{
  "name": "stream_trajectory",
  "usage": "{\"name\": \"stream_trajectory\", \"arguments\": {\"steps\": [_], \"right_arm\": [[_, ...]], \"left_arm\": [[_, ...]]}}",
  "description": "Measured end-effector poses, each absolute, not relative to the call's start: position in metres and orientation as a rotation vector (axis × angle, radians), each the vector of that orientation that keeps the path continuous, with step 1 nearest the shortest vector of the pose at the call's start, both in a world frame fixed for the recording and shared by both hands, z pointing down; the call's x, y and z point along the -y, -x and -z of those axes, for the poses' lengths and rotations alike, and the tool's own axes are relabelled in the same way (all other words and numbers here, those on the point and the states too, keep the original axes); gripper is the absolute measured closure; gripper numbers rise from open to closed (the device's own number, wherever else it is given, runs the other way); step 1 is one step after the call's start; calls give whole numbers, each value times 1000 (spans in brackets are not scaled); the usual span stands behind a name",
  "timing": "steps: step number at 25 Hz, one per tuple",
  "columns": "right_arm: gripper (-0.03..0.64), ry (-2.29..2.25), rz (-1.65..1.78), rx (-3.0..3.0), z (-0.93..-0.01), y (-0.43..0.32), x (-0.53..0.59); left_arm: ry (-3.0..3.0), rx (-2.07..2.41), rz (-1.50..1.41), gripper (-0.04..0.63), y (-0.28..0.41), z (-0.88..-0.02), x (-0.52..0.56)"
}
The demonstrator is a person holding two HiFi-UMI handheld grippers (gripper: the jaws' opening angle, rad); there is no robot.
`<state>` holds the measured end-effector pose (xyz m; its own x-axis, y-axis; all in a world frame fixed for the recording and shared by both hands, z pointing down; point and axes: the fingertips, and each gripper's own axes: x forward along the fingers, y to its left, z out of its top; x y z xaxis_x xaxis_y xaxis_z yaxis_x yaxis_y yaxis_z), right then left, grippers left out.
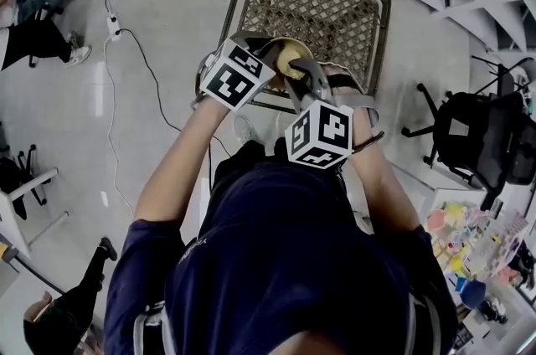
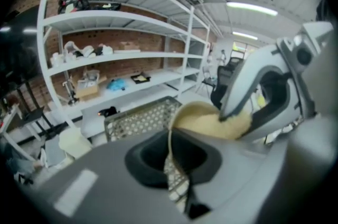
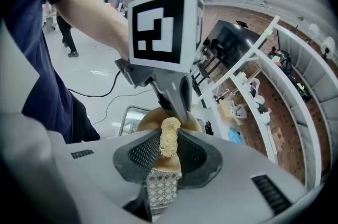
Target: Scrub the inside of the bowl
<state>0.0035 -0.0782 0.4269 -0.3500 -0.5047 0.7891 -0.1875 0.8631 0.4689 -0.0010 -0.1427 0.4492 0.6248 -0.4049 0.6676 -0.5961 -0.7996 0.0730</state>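
A tan bowl (image 1: 291, 60) is held in the air above the floor, tilted on its side. My left gripper (image 1: 270, 52) is shut on its rim; in the left gripper view the thin rim (image 2: 170, 139) runs between the closed jaws, with the bowl's pale inside (image 2: 211, 123) beyond. My right gripper (image 1: 301, 77) is shut on a small yellow fibrous scrub pad (image 3: 169, 137). That pad sits against the bowl (image 3: 149, 120), and the right gripper's fingers (image 2: 244, 92) reach into the bowl's hollow. The left gripper's marker cube (image 3: 165, 28) stands above the bowl.
A wire mesh basket (image 1: 318, 10) stands on the floor just past the bowl. A black office chair (image 1: 481, 136) is at the right, and a table with colourful items (image 1: 469, 249) at the lower right. A cable (image 1: 151, 77) crosses the floor at left. White shelves (image 2: 121, 54) line the brick wall.
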Motion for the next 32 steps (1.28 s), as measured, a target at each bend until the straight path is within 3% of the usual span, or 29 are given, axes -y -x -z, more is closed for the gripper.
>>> {"name": "stream_trajectory", "arguments": {"steps": [5,20,32], "right_arm": [[540,-371,304,1959,-438,-6,45],[540,-594,362,1974,-399,-46,64],[540,-495,287,2042,-408,-16,31]], "left_arm": [[-2550,832,-926,588,2,-444,143],[-2531,790,-869,588,-8,-443,129],[-2546,850,-761,588,-16,-426,139]]}}
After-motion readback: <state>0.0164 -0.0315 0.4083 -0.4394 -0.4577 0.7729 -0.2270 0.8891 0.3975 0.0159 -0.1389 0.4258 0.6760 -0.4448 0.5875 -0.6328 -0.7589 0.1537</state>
